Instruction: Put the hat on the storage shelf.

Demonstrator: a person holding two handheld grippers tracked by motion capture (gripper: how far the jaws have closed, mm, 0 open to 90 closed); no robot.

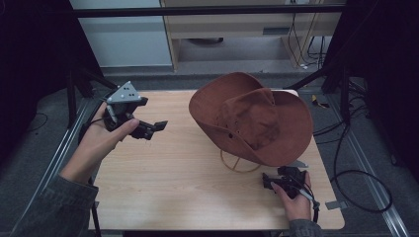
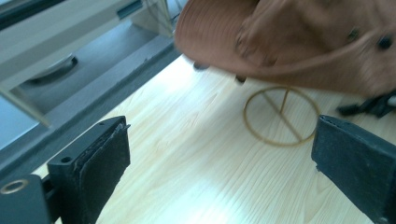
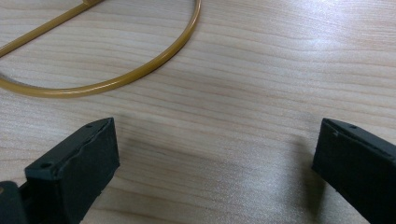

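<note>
A brown wide-brimmed hat sits tilted on a thin gold wire stand whose ring base rests on the wooden table. My left gripper is held above the table's left part, open and empty, pointing toward the hat and the ring base. My right gripper is low at the front right, just in front of the hat's brim. It stands open with bare wood between its jaws, and the ring base lies a little ahead of it.
Black frame bars stand at both sides of the table, and cables lie on the floor at the right. A light cabinet stands behind the table. Bare wood spreads across the front and left.
</note>
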